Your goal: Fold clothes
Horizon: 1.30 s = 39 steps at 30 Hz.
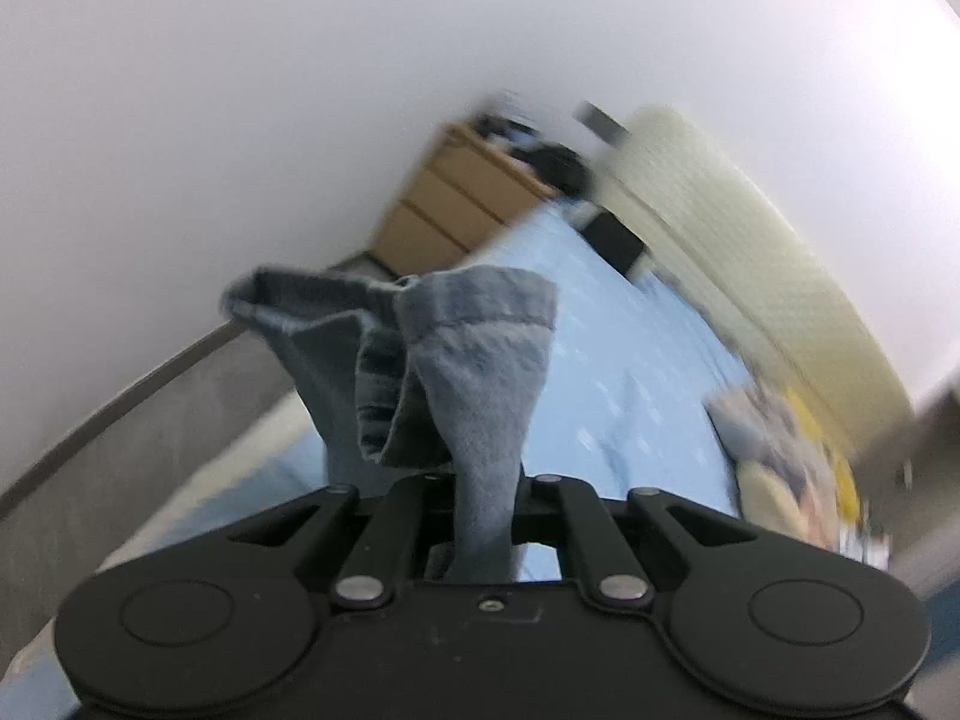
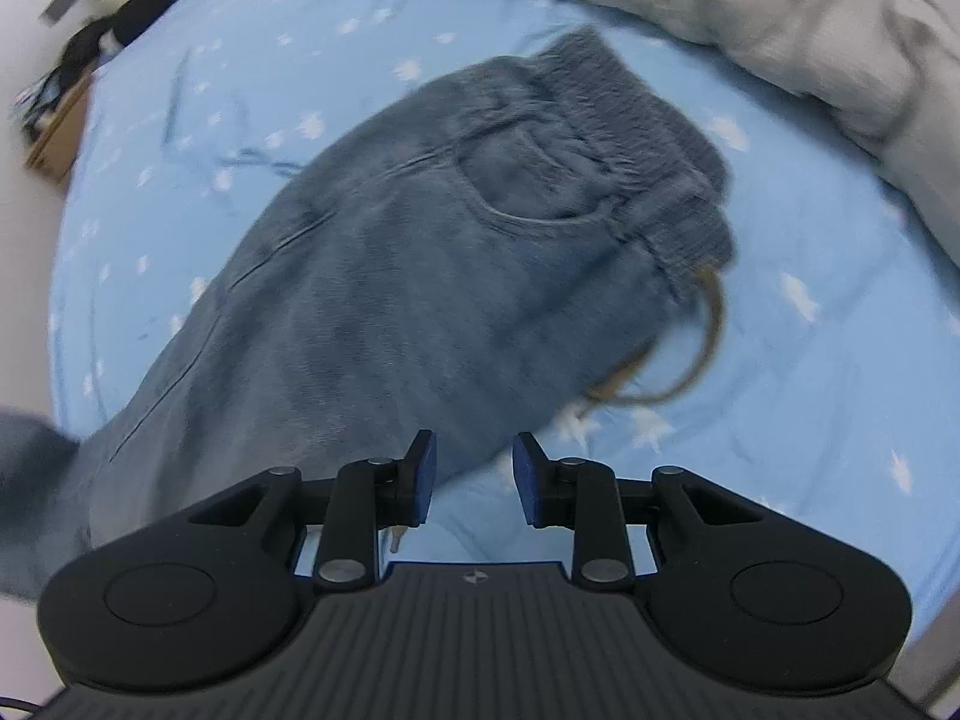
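The faded blue, soft-denim trousers with a ribbed elastic waistband (image 2: 420, 252) are laid across the pale blue, star-printed bed sheet (image 2: 810, 360); the waistband end is seen toward the upper right of the right wrist view, a tan drawstring (image 2: 702, 354) trailing beside it. The cloth is judged limp, moderately heavy and not slippery; it would sag wherever it is unsupported, so a hold at a stitched hem or at the thick waistband is judged firmest. In the left wrist view the left tool (image 1: 480, 516) is seen clamped on the bunched hem of a trouser leg (image 1: 474, 360), the cloth fanning out beyond the closed fingers, above the bed. The right tool (image 2: 474, 480) is held with its blue pads (image 2: 423, 480) apart and nothing between them; it is poised just over the near edge of the trousers, the seat and pocket lying ahead of it. A grey quilt (image 2: 780, 18) is heaped beyond the waistband.
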Available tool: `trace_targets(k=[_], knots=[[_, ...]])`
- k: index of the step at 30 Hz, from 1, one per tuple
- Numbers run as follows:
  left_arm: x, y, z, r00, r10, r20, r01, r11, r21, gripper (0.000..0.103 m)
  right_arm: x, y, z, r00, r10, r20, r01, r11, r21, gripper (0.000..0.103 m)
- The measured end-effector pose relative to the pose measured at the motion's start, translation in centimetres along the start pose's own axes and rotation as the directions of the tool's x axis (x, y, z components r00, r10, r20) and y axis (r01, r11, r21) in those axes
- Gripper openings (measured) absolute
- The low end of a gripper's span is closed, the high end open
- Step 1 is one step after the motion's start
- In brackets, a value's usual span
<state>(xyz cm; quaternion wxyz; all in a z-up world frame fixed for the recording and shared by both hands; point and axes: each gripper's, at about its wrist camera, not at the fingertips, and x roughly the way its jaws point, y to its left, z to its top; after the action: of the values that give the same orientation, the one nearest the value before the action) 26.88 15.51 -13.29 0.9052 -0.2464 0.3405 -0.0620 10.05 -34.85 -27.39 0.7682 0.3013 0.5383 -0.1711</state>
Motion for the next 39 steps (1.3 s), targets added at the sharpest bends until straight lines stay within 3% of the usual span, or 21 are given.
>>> trace_targets(k=[4, 9, 13, 16, 19, 24, 29, 31, 34, 39], knots=[[2.1, -7.5, -4.2, 0.998, -0.026, -0.051, 0.032, 0.992, 0.122, 0.004, 0.8, -0.9, 0.9, 0.997, 0.073, -0.012, -0.073, 0.996, -0.044, 0.029], [5.7, -13.7, -11.3, 0.986, -0.047, -0.159, 0.089, 0.959, 0.268, 0.004, 1.4, -3.8, 1.2, 0.993, 0.118, -0.024, -0.119, 0.993, -0.026, 0.029], [8.7, -17.0, -18.4, 0.958, -0.038, -0.283, 0.143, 0.922, 0.359, 0.004, 1.9, -7.0, 0.9, 0.991, 0.134, -0.029, -0.133, 0.991, 0.019, 0.030], [11.0, -19.0, -23.5, 0.934, 0.010, -0.357, 0.155, 0.889, 0.430, 0.004, 2.3, -9.3, 0.2, 0.991, 0.127, -0.036, -0.125, 0.992, 0.035, 0.030], [12.8, -19.4, -26.5, 0.913, 0.049, -0.405, 0.144, 0.890, 0.433, 0.005, 2.4, -10.9, -0.4, 0.993, 0.116, -0.032, -0.115, 0.993, 0.041, 0.030], [13.4, -19.4, -28.8, 0.892, 0.113, -0.437, 0.118, 0.875, 0.469, 0.007, 2.4, -11.0, -0.7, 0.994, 0.108, -0.015, -0.108, 0.993, -0.038, 0.030], [11.6, -18.7, -28.1, 0.873, 0.120, -0.473, 0.128, 0.879, 0.460, 0.015, 1.6, -7.2, 0.2, 0.987, 0.162, -0.001, -0.160, 0.972, -0.170, 0.030], [10.9, -18.6, -27.3, 0.863, 0.109, -0.494, 0.157, 0.871, 0.466, 0.023, 0.9, -4.9, 0.9, 0.980, 0.201, 0.008, -0.195, 0.956, -0.220, 0.030], [10.0, -18.1, -25.9, 0.851, 0.106, -0.514, 0.159, 0.882, 0.444, 0.037, -0.3, -1.3, 2.0, 0.965, 0.263, 0.024, -0.247, 0.930, -0.272, 0.030], [8.5, -15.8, -23.2, 0.847, 0.139, -0.513, 0.108, 0.900, 0.421, 0.049, -1.4, 4.7, 3.9, 0.944, 0.329, 0.037, -0.298, 0.892, -0.340, 0.030]])
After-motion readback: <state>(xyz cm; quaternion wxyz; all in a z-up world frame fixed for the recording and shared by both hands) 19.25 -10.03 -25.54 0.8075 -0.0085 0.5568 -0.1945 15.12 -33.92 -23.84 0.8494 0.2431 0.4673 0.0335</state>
